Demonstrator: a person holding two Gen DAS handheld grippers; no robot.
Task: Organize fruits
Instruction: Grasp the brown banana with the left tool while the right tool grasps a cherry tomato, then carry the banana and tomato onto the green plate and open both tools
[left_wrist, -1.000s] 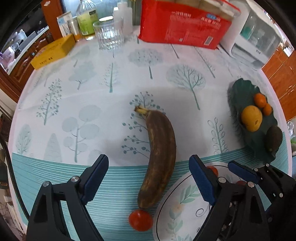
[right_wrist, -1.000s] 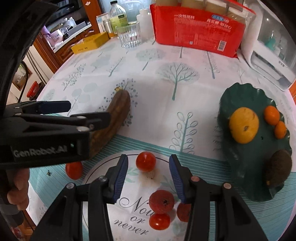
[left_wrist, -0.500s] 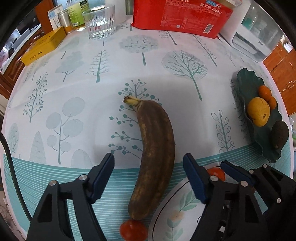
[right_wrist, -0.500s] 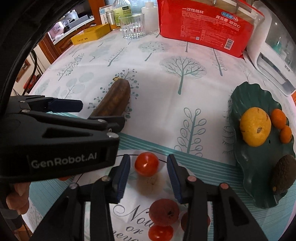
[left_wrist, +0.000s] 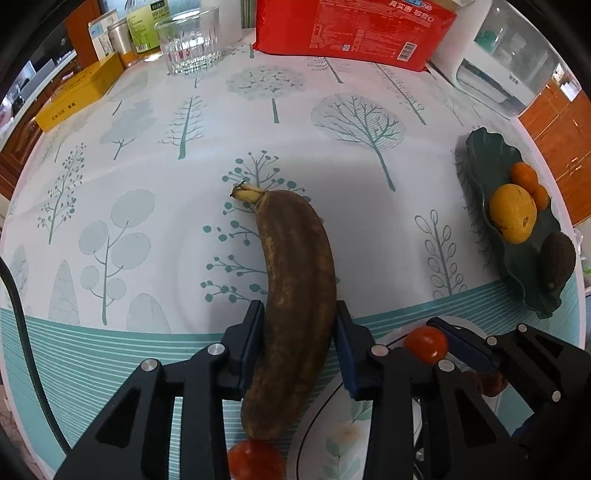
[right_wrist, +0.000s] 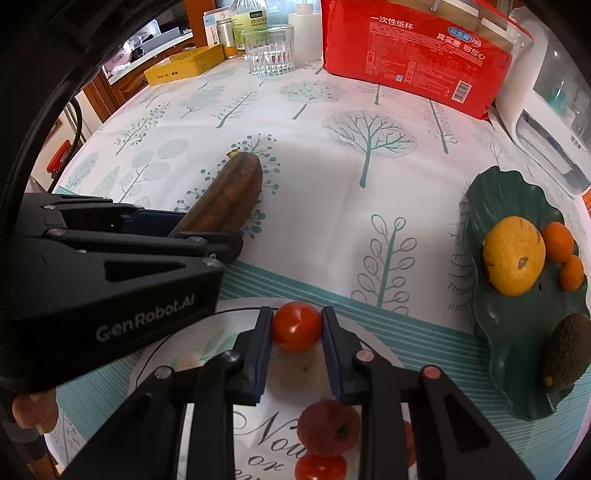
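A brown overripe banana (left_wrist: 295, 295) lies on the tree-print tablecloth, stem pointing away. My left gripper (left_wrist: 298, 334) is shut on the banana around its middle; the banana also shows in the right wrist view (right_wrist: 225, 197). My right gripper (right_wrist: 296, 326) is shut on a red cherry tomato (right_wrist: 296, 325) over the white printed plate (right_wrist: 207, 354). That tomato shows in the left wrist view (left_wrist: 425, 344). A red lychee-like fruit (right_wrist: 328, 428) and another tomato (right_wrist: 320, 467) lie on the plate. A loose tomato (left_wrist: 255, 459) sits by the banana's near end.
A dark green leaf-shaped dish (right_wrist: 517, 369) at the right holds a yellow orange (right_wrist: 514, 254), two small tangerines (right_wrist: 559, 238) and an avocado (right_wrist: 567, 350). At the back stand a red cup package (left_wrist: 354, 29), a glass (left_wrist: 188, 40), a yellow box (left_wrist: 79, 90) and bottles.
Both grippers moved forward and closed: the left jaws shut on the banana, the right jaws shut on the cherry tomato on the white plate.
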